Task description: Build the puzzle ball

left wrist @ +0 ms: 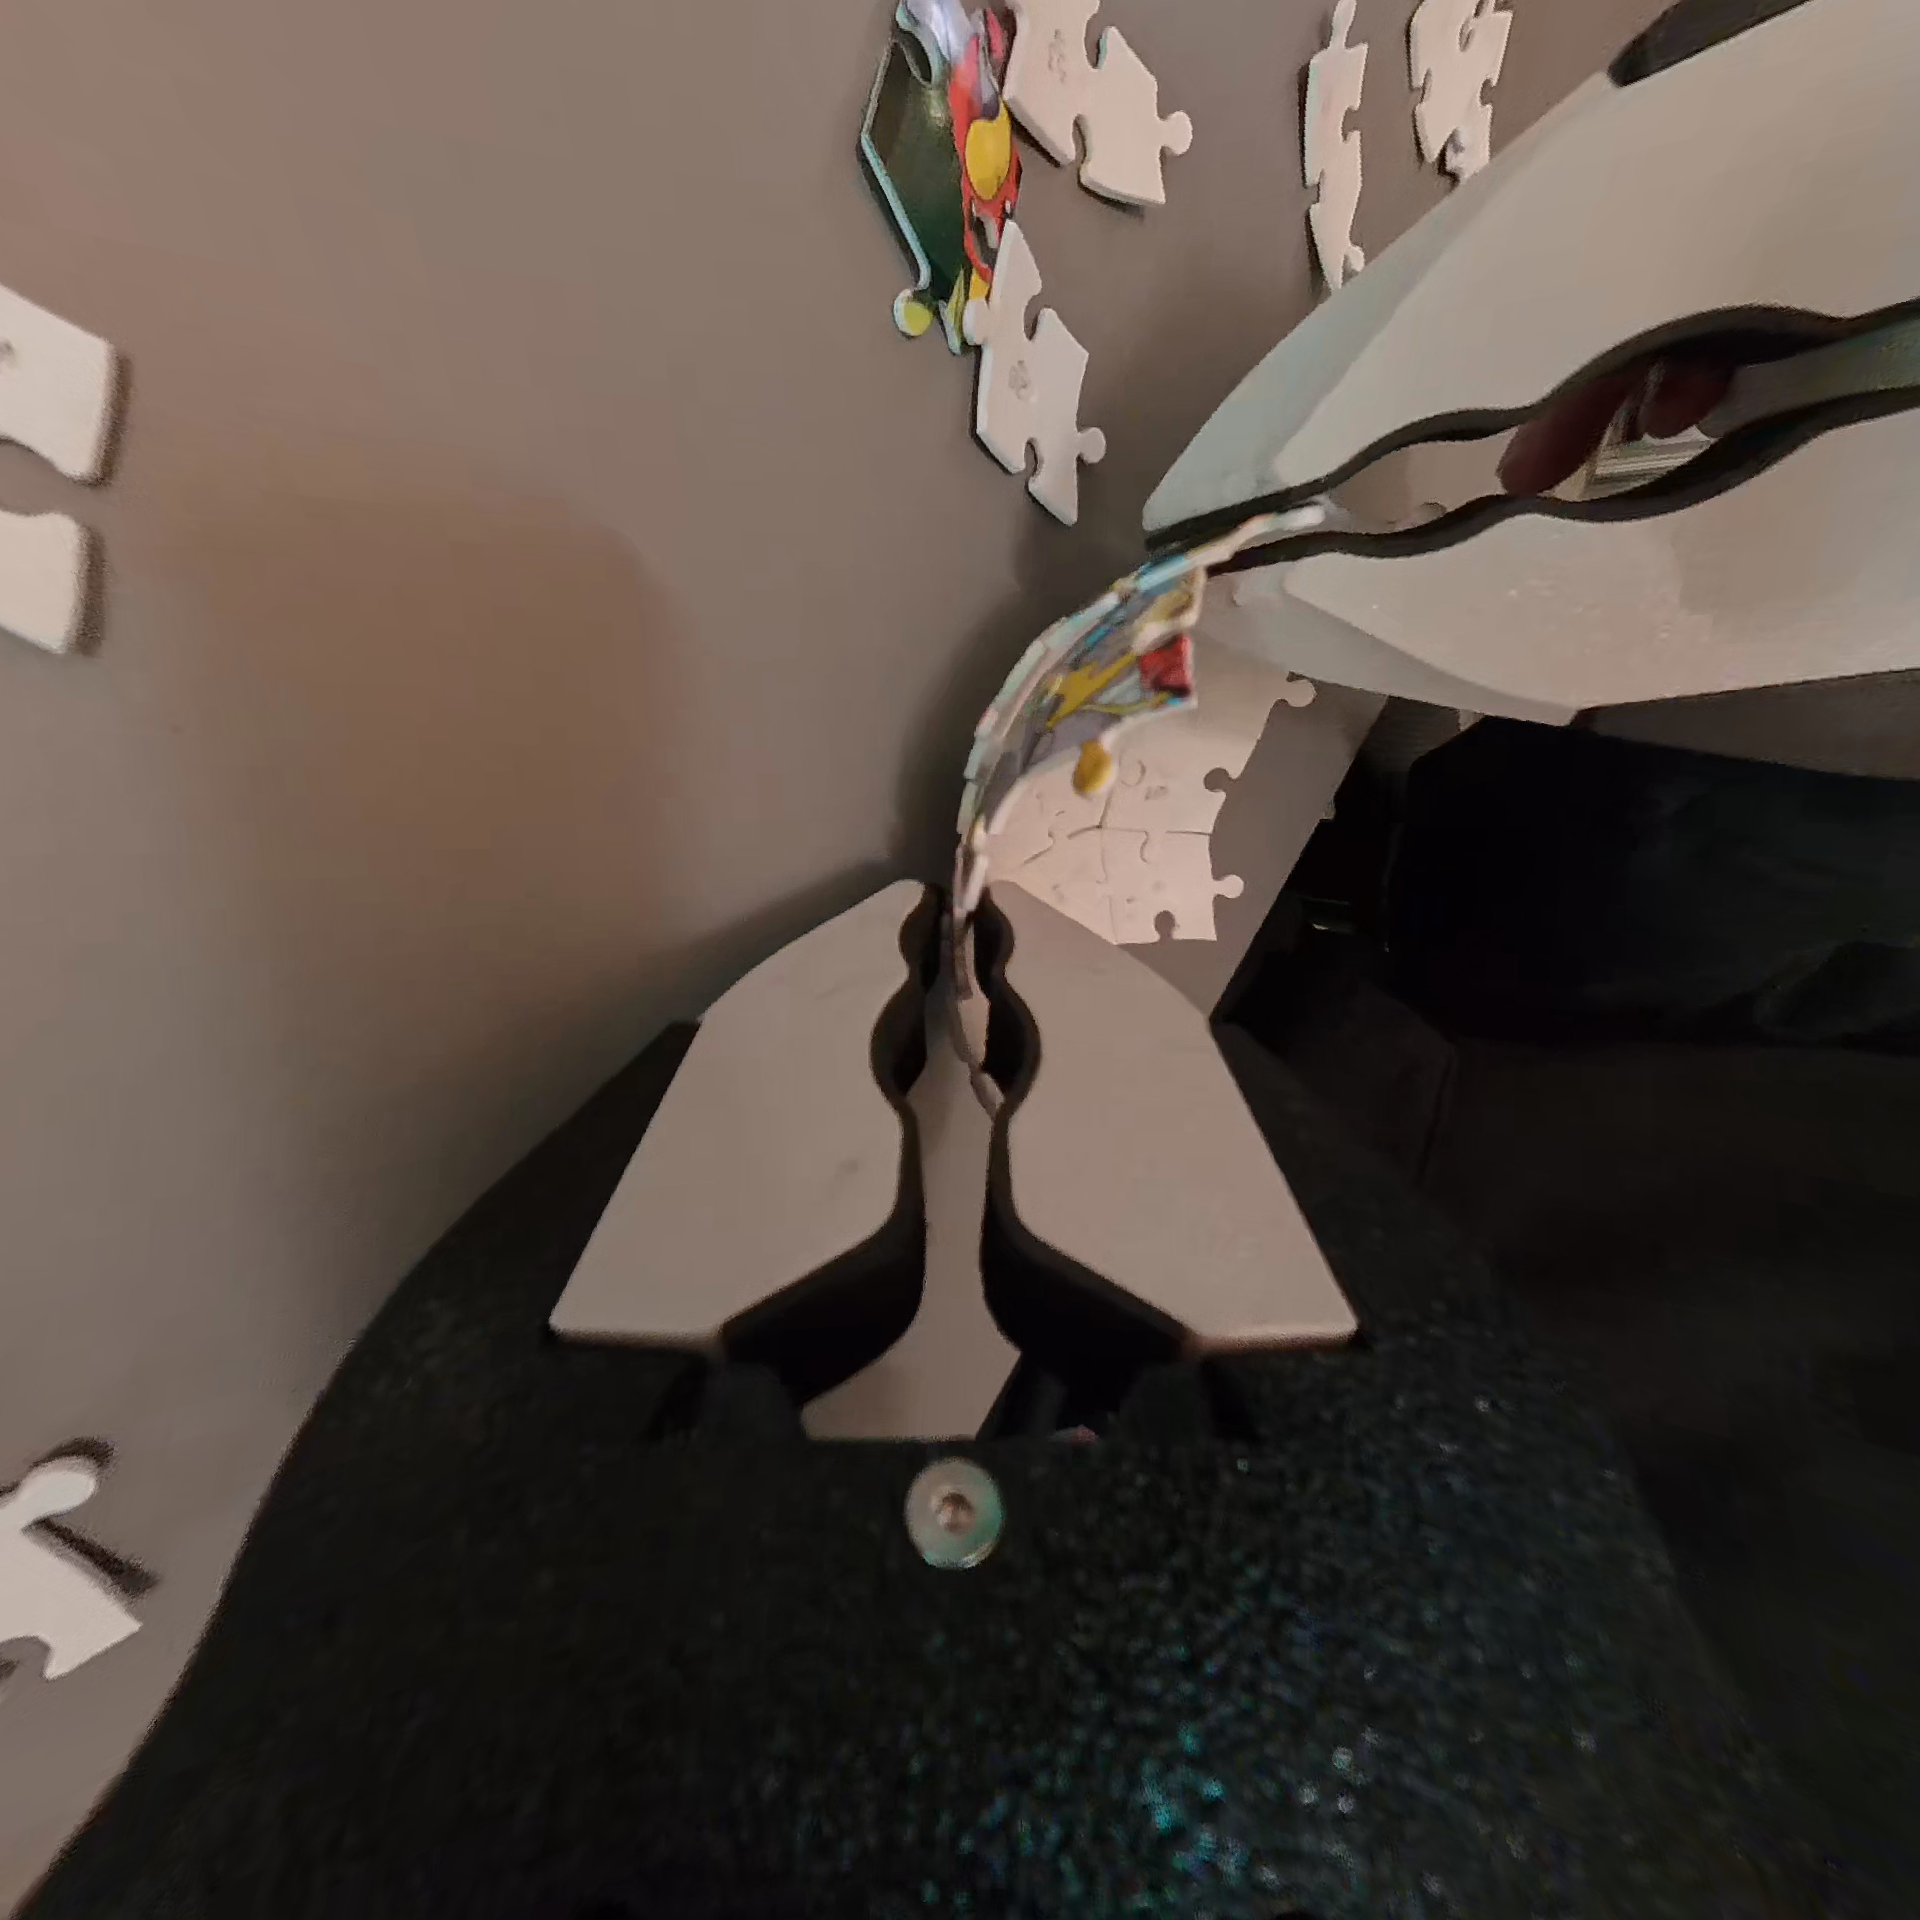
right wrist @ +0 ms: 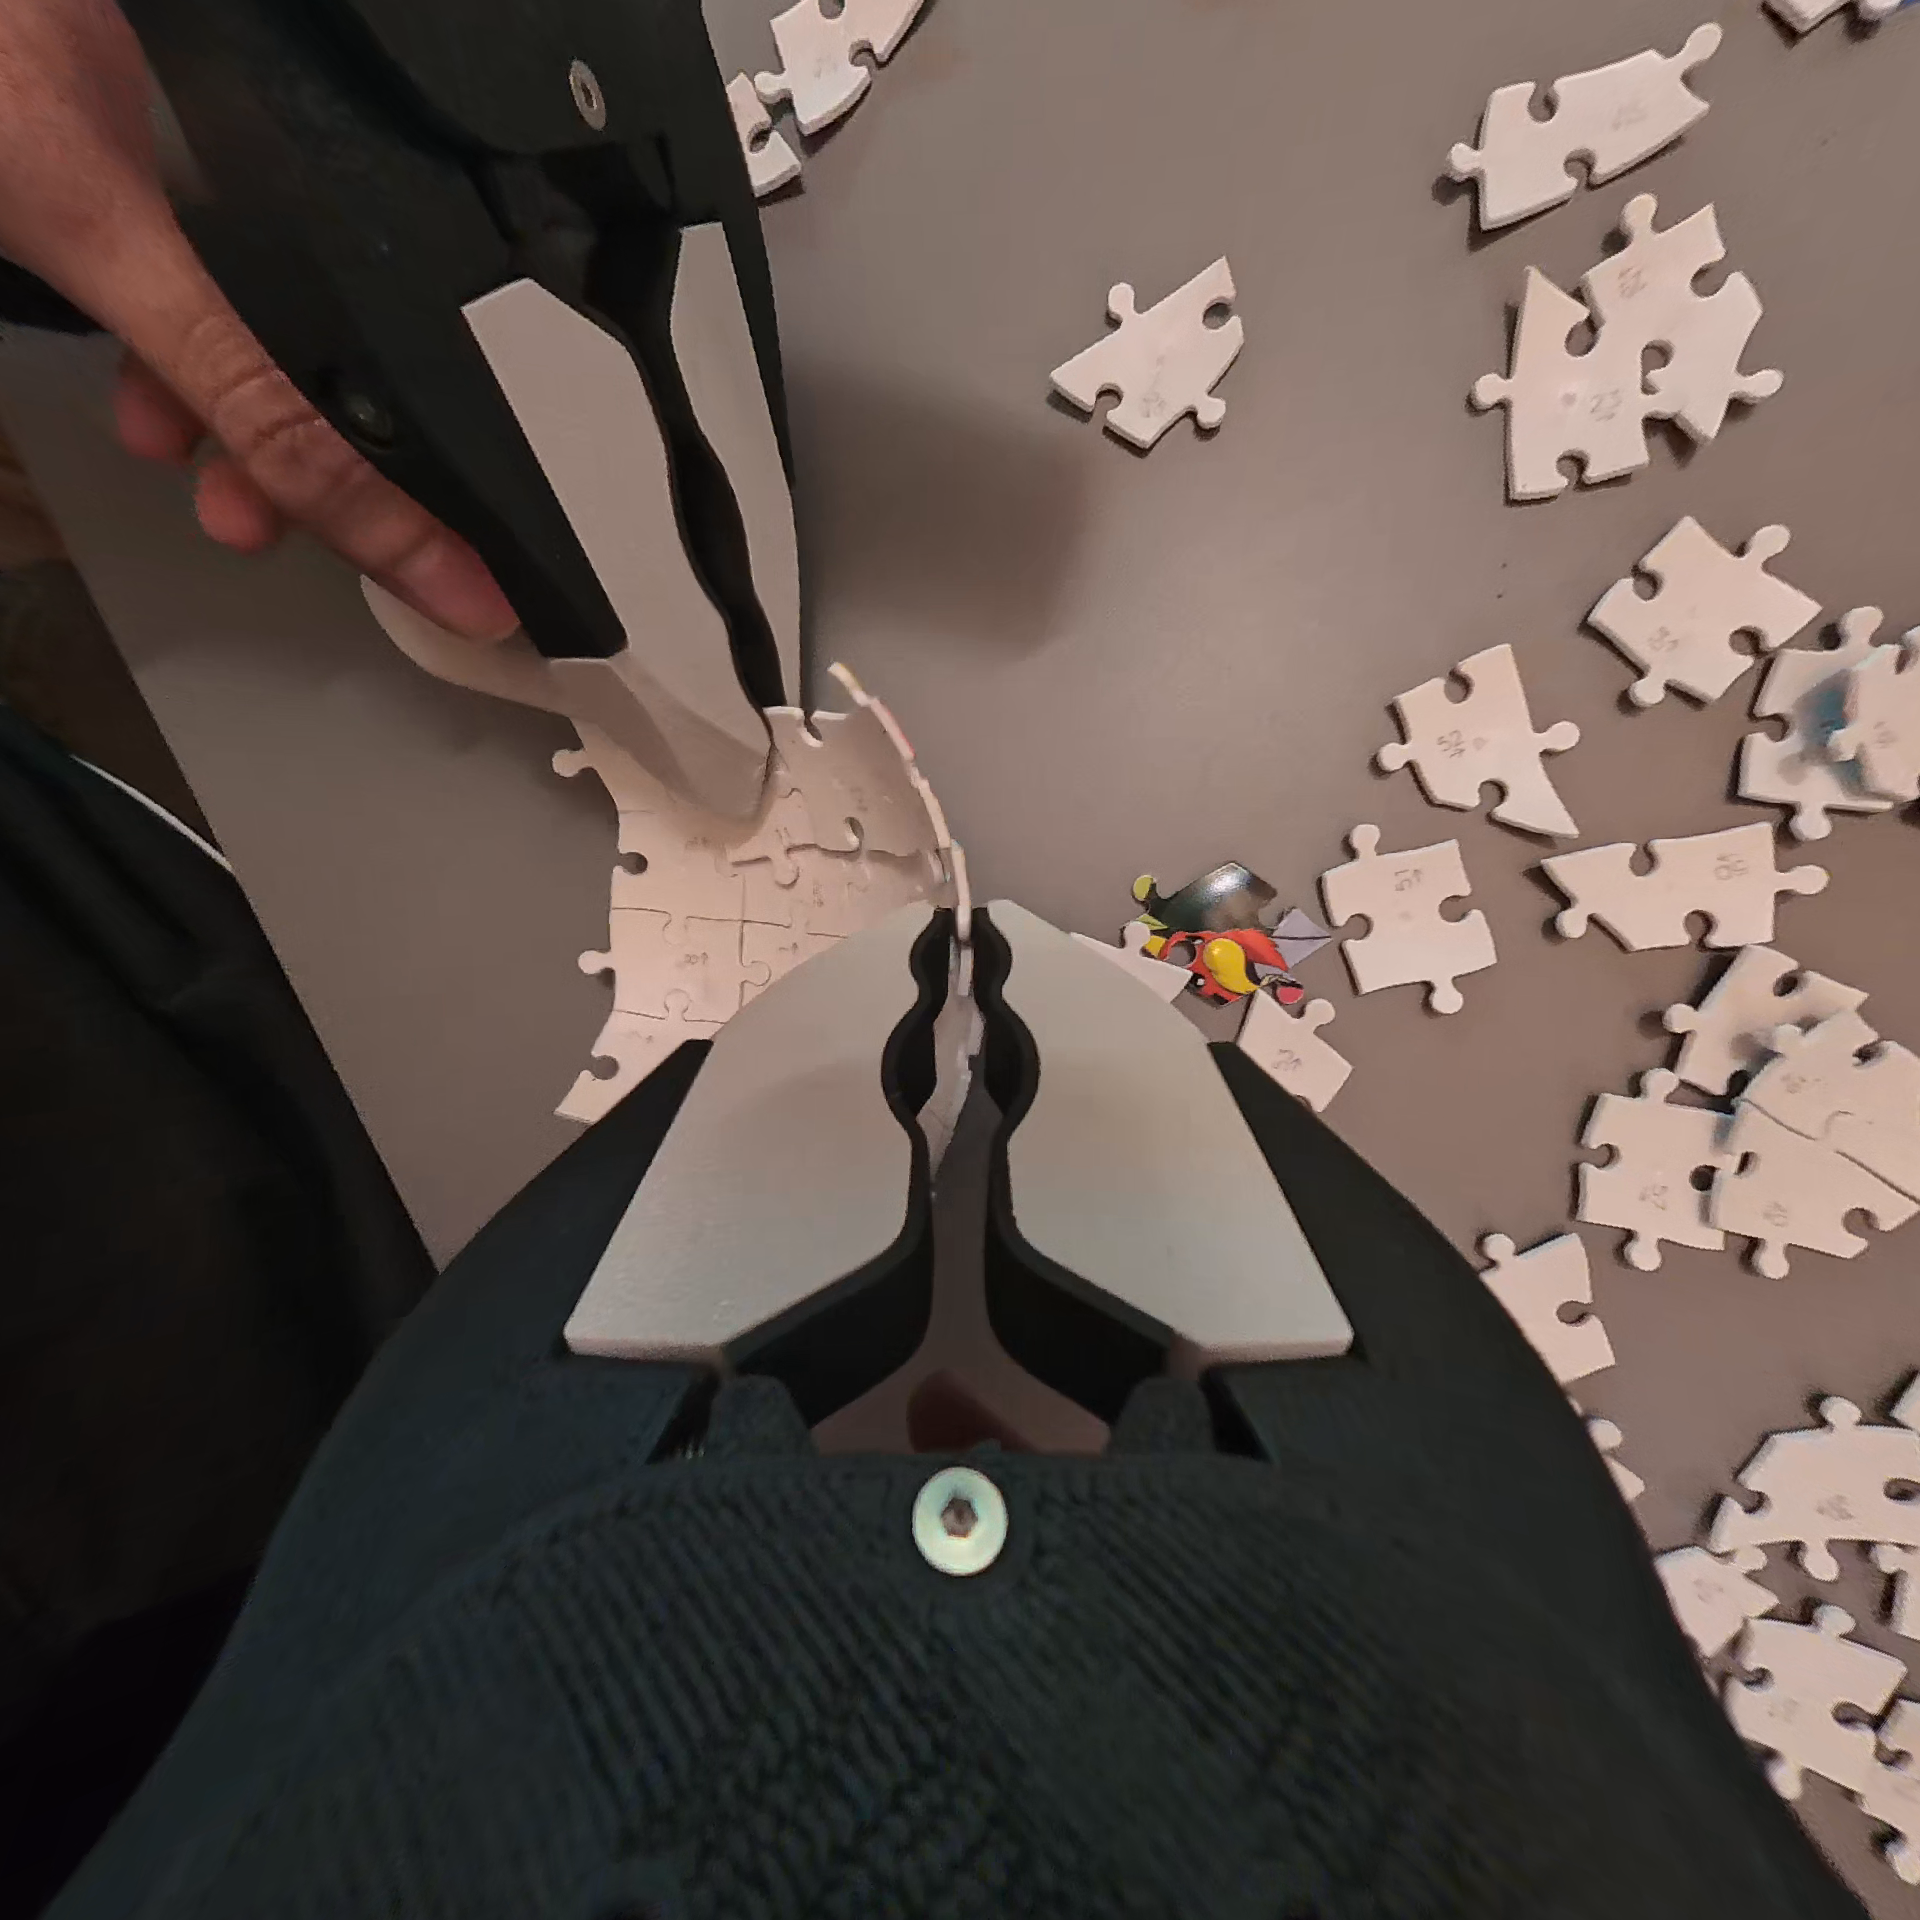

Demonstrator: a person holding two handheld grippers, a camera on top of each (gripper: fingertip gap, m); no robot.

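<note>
Both my claws are nearly closed, each clamped on the same curved panel of joined jigsaw pieces, which bows up off the grey table.

My right gripper pinches the panel's near-right edge, which runs edge-on between its black pads. My left gripper grips another edge the same way; in the right wrist view it reaches in from the far left, its tips pressed on the panel's far side, with a hand around its black body.

Only the left wrist view shows the panel's printed side, blue, yellow and red. Only the right wrist view shows the many loose white pieces face-down to the right. One colourful face-up piece lies just right of my right claw.
</note>
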